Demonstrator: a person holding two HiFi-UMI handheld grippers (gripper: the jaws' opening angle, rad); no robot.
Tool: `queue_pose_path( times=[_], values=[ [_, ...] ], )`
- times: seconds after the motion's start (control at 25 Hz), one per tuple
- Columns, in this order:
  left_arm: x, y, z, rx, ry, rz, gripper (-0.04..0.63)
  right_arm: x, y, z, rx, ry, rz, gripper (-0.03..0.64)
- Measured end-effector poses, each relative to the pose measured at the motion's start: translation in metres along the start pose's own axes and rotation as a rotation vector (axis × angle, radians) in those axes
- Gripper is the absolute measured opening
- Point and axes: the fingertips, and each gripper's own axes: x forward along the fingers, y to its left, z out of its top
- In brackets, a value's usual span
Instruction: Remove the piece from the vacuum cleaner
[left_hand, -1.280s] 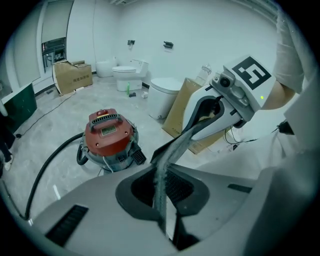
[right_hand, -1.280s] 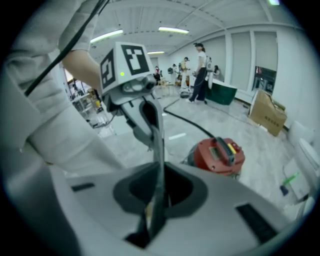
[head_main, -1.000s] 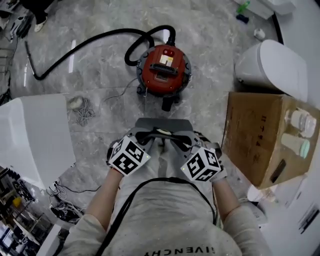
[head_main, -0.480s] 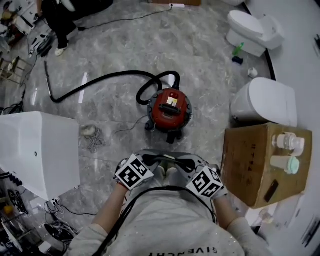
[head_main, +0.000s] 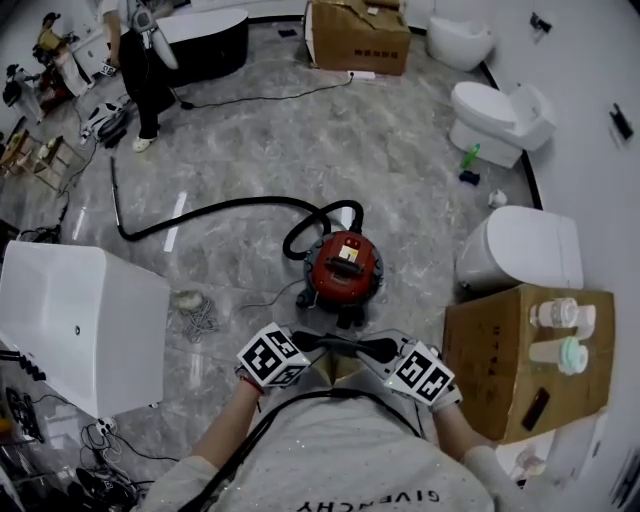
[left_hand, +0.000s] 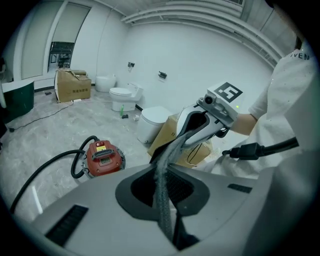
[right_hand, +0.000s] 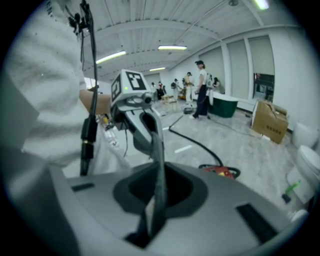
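A red canister vacuum cleaner (head_main: 343, 265) stands on the marble floor ahead of me, its black hose (head_main: 200, 215) curving away to the left. It also shows in the left gripper view (left_hand: 103, 158), and only partly in the right gripper view (right_hand: 220, 171). Both grippers are held close to my chest, well short of the vacuum, jaws pointing at each other. The left gripper (head_main: 318, 343) is shut with nothing in it. The right gripper (head_main: 372, 349) is shut and also holds nothing. Which piece of the vacuum is meant I cannot tell from here.
A cardboard box (head_main: 505, 365) with cups on top stands at my right, and a white toilet (head_main: 520, 250) behind it. A white tub-like unit (head_main: 80, 320) is at my left. A cable coil (head_main: 197, 316) lies on the floor. A person (head_main: 140, 60) stands far off at the left.
The head view has lifted, so the vacuum looks smaller and farther off and more of the room shows. Both grippers stay shut together at my chest.
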Motion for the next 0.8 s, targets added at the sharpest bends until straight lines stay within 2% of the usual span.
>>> queue_pose_path(
  times=[0.28,0.6,0.8],
  values=[
    [-0.022,-0.024,0.003,-0.031,-0.054,-0.036,0.035,-0.016,0.020,0.009,0.029,-0.010,0.044,0.038],
    [-0.053,-0.034,0.021,-0.056,-0.154,-0.023,0.035,-0.033,0.028,0.042,-0.022,-0.045,0.051,0.038],
    [-0.064,-0.043,0.027,-0.073,-0.165,-0.036,0.035,-0.043,0.036,0.053,-0.008,-0.047,0.074,0.038]
  ],
)
